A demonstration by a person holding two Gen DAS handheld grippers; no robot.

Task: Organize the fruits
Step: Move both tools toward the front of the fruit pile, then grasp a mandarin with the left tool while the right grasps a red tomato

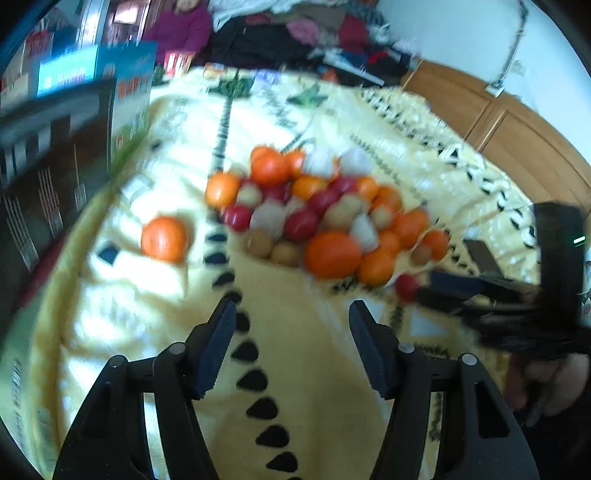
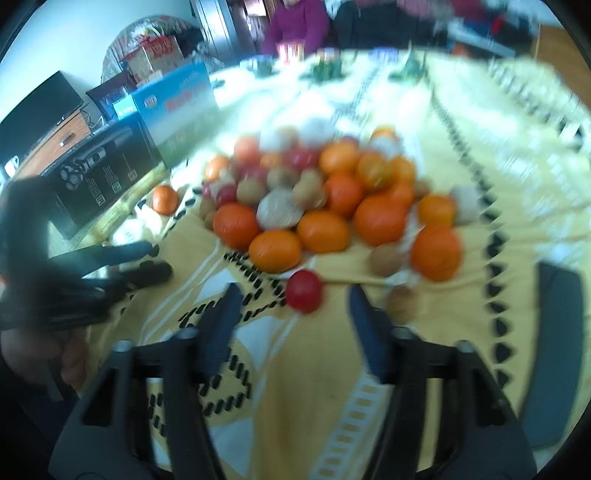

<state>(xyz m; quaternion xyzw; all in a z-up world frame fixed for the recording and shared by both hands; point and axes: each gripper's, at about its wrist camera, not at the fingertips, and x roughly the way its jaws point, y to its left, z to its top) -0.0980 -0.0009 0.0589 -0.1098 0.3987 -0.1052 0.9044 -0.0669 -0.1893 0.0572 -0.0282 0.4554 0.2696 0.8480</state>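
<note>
A pile of fruit [image 1: 314, 206] [image 2: 325, 195] lies on a yellow patterned blanket [image 1: 295, 369] [image 2: 314, 387]: oranges, small red fruits, brown round ones and white ones. One orange [image 1: 164, 238] [image 2: 164, 199] sits apart on the pile's left. My left gripper [image 1: 291, 314] [image 2: 159, 260] hovers open short of the pile, nothing between its fingers. My right gripper [image 2: 294, 293] [image 1: 428, 286] is open too. A small red fruit [image 2: 303, 291] [image 1: 406, 287] lies on the blanket just at its fingertips, and the pads do not press on it. Both views are blurred.
A black box [image 1: 48, 147] [image 2: 103, 173] and a blue box [image 1: 125, 81] [image 2: 177, 99] stand along the blanket's left edge. A person in a purple top [image 1: 181, 29] [image 2: 295, 22] sits at the far side. A wooden panel [image 1: 517, 129] borders the right.
</note>
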